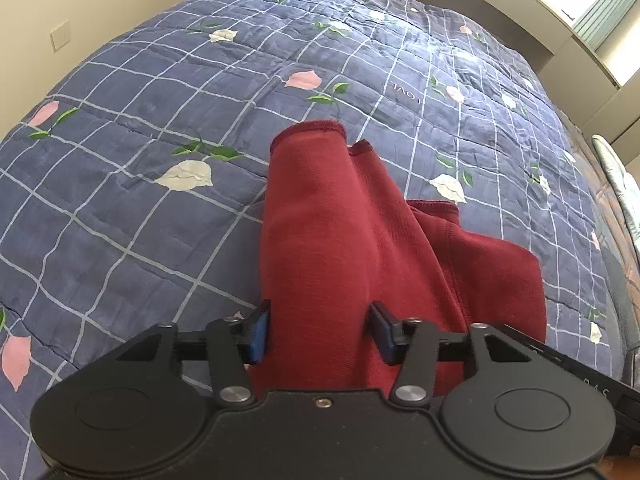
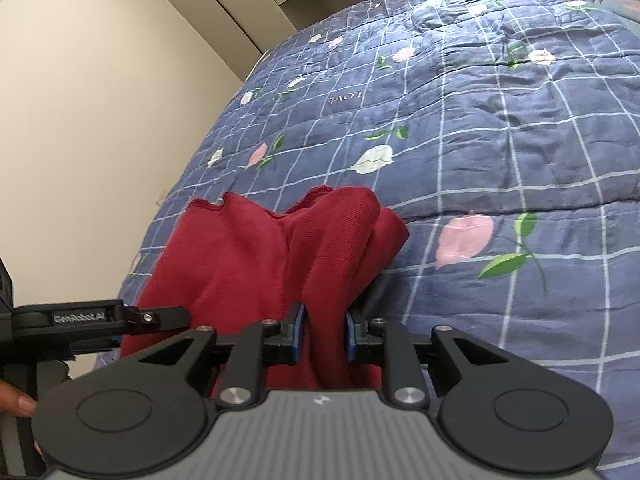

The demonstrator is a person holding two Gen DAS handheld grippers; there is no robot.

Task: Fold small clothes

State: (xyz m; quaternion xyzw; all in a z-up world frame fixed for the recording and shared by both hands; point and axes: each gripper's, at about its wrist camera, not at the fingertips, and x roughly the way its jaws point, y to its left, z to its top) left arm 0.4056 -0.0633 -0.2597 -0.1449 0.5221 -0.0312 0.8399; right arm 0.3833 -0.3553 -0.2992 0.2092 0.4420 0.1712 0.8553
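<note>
A small dark red garment (image 1: 328,220) lies bunched on the blue quilt (image 1: 140,128), its hemmed edges pointing away from me. My left gripper (image 1: 320,332) stands open just above the cloth's near end, and a broad fold runs loosely between its blue pads (image 1: 258,334). In the right wrist view the same garment (image 2: 240,264) rises in a ridge toward the camera. My right gripper (image 2: 323,332) is nearly closed, with a narrow fold of the red cloth pinched between its pads (image 2: 298,332).
The quilt (image 2: 500,160) has a white grid with pink and white flowers and covers the whole bed. A cream wall (image 2: 100,100) runs along the bed's left side. The left tool's black body (image 2: 80,318) and a person's fingertip (image 2: 18,404) sit at the left edge.
</note>
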